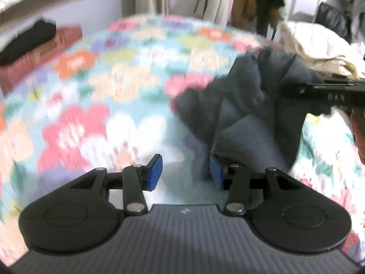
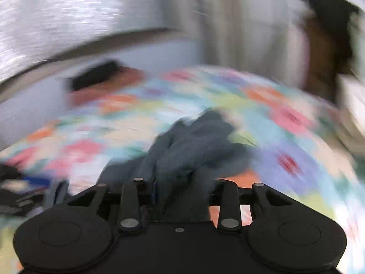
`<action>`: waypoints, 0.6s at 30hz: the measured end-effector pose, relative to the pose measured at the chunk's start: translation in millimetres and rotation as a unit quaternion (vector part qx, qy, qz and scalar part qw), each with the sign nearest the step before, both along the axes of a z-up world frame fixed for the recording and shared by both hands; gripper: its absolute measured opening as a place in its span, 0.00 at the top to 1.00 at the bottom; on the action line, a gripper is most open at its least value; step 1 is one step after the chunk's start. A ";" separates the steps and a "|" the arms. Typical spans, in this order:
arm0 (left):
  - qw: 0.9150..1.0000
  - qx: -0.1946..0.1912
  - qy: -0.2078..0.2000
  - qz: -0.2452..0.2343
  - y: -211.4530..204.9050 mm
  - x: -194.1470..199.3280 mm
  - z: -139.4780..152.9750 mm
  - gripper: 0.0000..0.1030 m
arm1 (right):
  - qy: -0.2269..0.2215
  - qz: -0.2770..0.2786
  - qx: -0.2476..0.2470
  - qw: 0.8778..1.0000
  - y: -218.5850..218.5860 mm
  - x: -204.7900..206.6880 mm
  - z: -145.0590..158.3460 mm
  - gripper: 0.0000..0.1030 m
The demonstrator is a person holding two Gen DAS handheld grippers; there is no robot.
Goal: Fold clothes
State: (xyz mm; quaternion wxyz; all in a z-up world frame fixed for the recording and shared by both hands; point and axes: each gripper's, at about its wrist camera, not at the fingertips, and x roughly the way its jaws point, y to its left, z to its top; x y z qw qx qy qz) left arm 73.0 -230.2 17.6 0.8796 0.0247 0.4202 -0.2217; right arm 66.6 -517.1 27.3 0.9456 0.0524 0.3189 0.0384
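Dark blue-grey crumpled cloth garment point(image 1: 246, 96) lies bunched on the floral multicoloured quilted bedspread point(image 1: 95, 86), below a cream folded fabric pile point(image 1: 314, 50) at the bed's far right. The left gripper point(image 1: 186, 171) hovers at the garment's near edge with its blue-padded jaws parted and nothing between them. The right gripper point(image 2: 182, 189) has garment fabric draped between its jaws; the pads are hidden, so whether they clamp the fabric cannot be told.
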 end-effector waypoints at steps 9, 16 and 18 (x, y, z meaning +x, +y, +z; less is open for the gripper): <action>0.995 -0.078 0.053 -0.010 -27.6 -2.7 -40.2 0.38 | 0.035 -0.101 0.156 0.982 -72.8 -67.1 -53.5 0.58; 0.988 -0.125 0.086 0.006 -49.6 25.4 -56.2 0.36 | 0.033 -0.076 0.146 0.986 -52.8 -68.5 -58.3 0.50; 0.991 -0.109 0.080 0.004 -56.0 25.2 -57.0 0.36 | 0.049 -0.081 0.156 0.983 -49.1 -60.1 -65.5 0.49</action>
